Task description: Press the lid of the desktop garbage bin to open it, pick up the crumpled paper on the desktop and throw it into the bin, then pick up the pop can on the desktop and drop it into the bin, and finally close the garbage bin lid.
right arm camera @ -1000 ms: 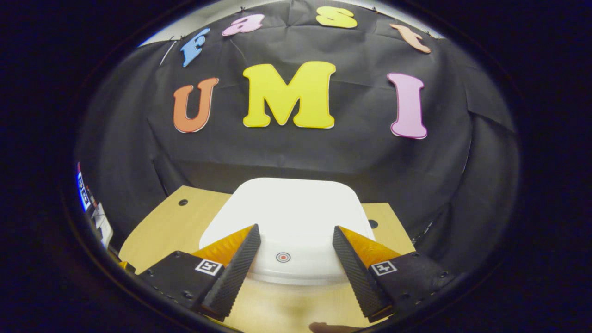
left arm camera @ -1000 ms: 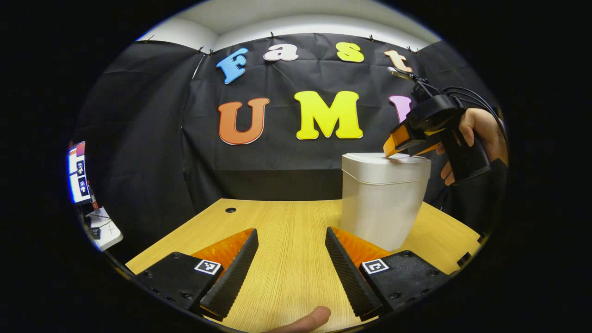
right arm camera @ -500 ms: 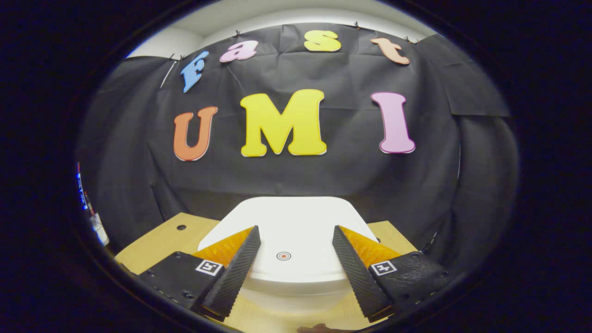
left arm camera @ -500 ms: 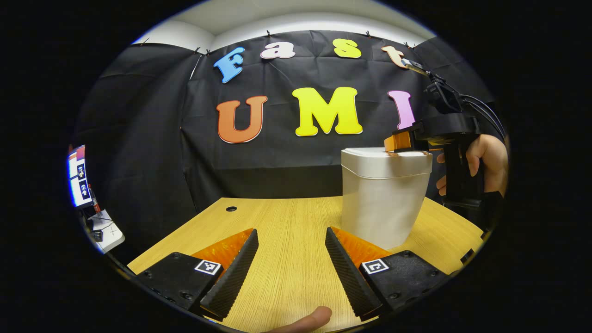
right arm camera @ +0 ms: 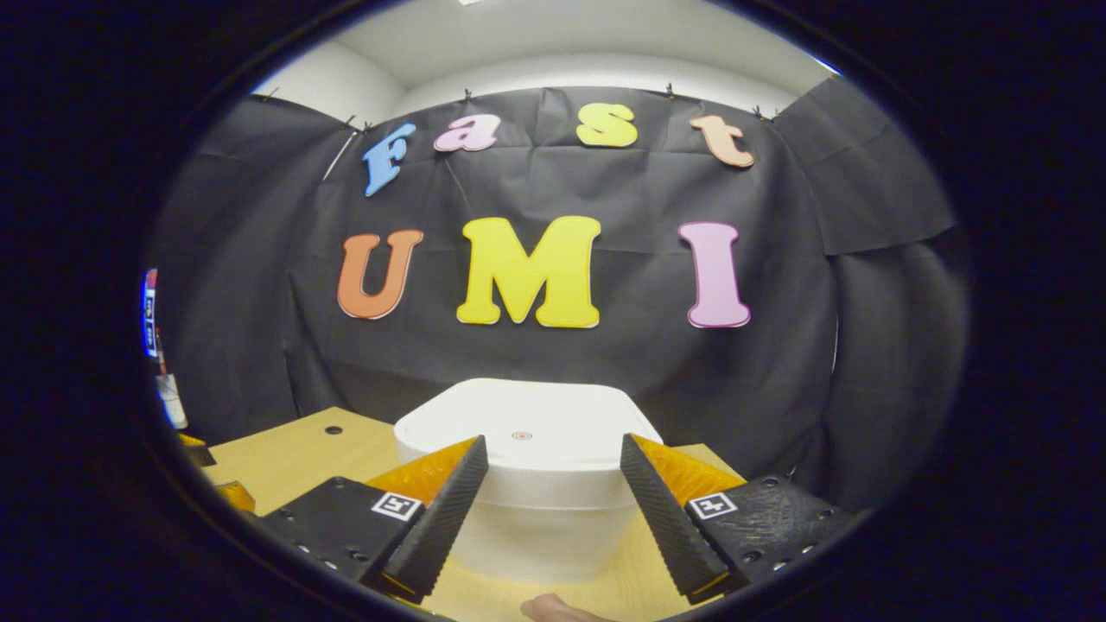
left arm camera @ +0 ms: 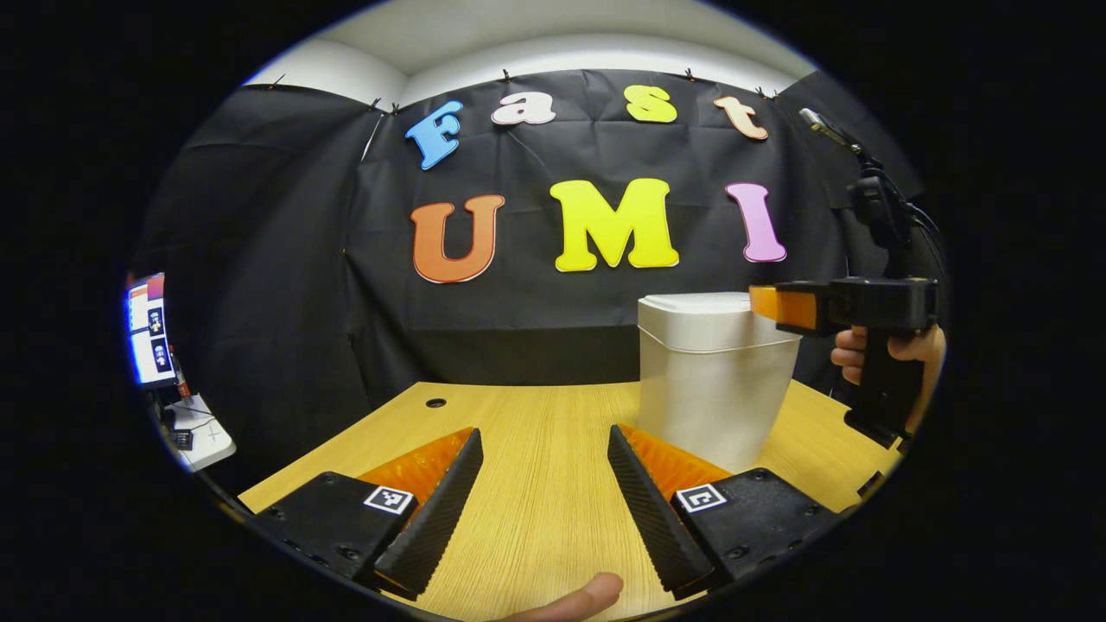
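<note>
Left claw (left arm camera: pixel 540 492): fingers spread wide, gripping nothing, hovering low over the bare wooden worktop (left arm camera: pixel 536 415); a fingertip (left arm camera: pixel 579 598) of the holding hand pokes in at the lower edge.
Right claw (right arm camera: pixel 546 510): fingers spread wide and empty, pointed level at the garbage bin (right arm camera: pixel 536 501), straddling its near side without visibly touching it; in the left gripper view the same claw (left arm camera: pixel 773 307) sits beside the bin's top rim at the right, a hand (left arm camera: pixel 890 354) wrapped around its handle.
Garbage bin: white, upright on the worktop toward the right rear, lid (right arm camera: pixel 523 423) down flat, a small round mark at the lid's middle.
Worktop: pale wood grain with a small dark hole (left arm camera: pixel 435 403) near the far left corner.
Room: black cloth wall behind, white ceiling above; a lit screen (left arm camera: pixel 147 333) and a white device (left arm camera: pixel 203 432) stand at the far left.
</note>
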